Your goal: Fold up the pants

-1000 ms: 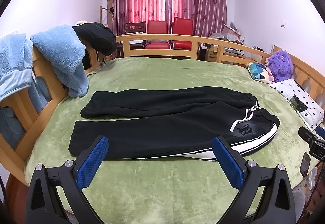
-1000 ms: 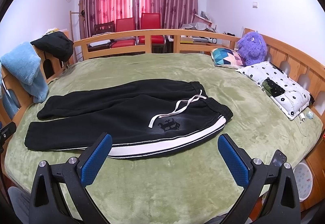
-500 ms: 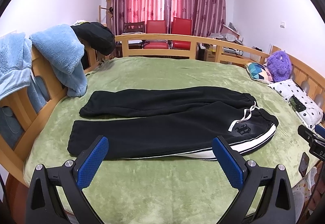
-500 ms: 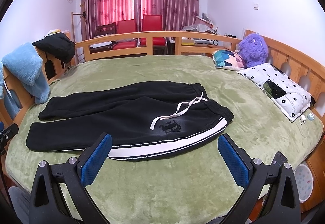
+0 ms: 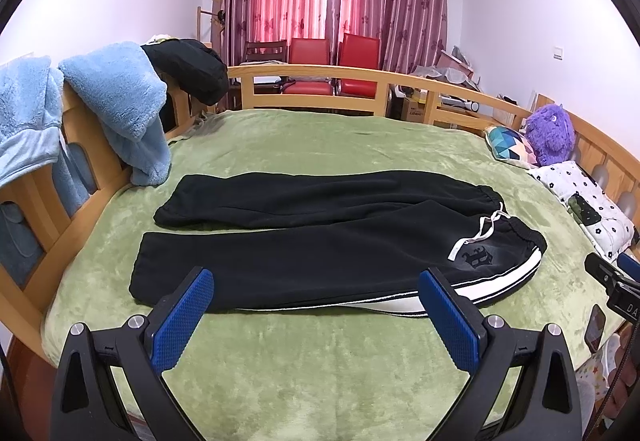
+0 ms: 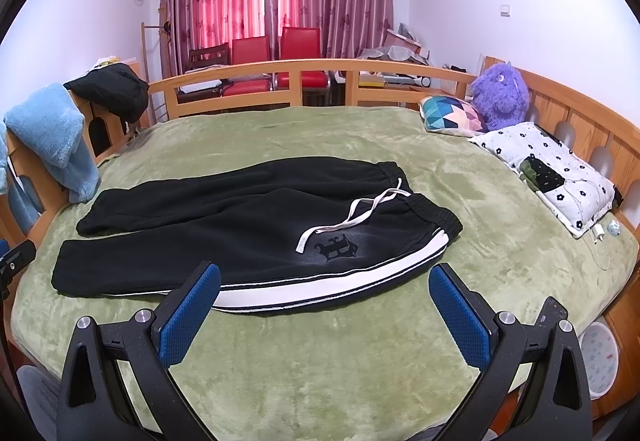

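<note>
Lying flat beyond both spread jaws, pants (image 5: 320,241).

The left hand-held gripper (image 5: 316,315), black-framed with blue textured pads (image 5: 182,325), is spread wide, gripping nothing, and points level toward the far side. The right hand-held gripper (image 6: 324,311), of the same build, is likewise spread wide with bare blue pads (image 6: 460,319), and sits well to the right of the left one.
</note>
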{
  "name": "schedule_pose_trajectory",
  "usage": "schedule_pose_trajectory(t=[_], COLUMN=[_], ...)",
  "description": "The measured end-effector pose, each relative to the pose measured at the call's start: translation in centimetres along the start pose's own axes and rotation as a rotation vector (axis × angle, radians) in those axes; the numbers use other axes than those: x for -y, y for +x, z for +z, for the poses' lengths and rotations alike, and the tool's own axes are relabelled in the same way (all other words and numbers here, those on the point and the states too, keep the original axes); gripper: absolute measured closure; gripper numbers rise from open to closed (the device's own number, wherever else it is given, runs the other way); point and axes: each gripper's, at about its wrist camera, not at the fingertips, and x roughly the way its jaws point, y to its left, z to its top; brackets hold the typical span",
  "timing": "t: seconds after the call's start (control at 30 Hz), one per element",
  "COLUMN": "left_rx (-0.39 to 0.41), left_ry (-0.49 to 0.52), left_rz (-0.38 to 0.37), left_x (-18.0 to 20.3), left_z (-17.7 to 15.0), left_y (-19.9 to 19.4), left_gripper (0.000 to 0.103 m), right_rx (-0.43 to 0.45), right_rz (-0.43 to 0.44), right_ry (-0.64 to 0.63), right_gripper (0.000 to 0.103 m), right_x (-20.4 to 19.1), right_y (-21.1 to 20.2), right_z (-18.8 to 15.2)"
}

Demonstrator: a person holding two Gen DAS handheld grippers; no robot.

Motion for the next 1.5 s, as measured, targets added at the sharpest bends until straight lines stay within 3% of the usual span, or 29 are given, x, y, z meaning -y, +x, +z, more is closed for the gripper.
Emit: schedule_pose_trajectory(t=[0.83,1.2,1.5], left_rx=[0.023,0.012,-0.018], left_ry=[-0.016,-0.036,-0.041], left_rz=[0.019,0.024,0.084], left_x=[0.0,-0.4,-1.3], left_z=[0.4,0.7,0.8], left_y=[-0.1,1.3,4.2], left_gripper=[0.000,0.000,0.000], right_rx=[-0.009,-0.006,-0.033], right_rz=[0.006,-0.036,-0.033], right_ry=[-0.027,-0.029,-0.024], right_gripper=[0.001,0.001,0.000], right_x=[-0.5,-0.6,-0.6], right_y=[0.4,1.4,4.6], right_z=[0.5,0.3,-0.3])
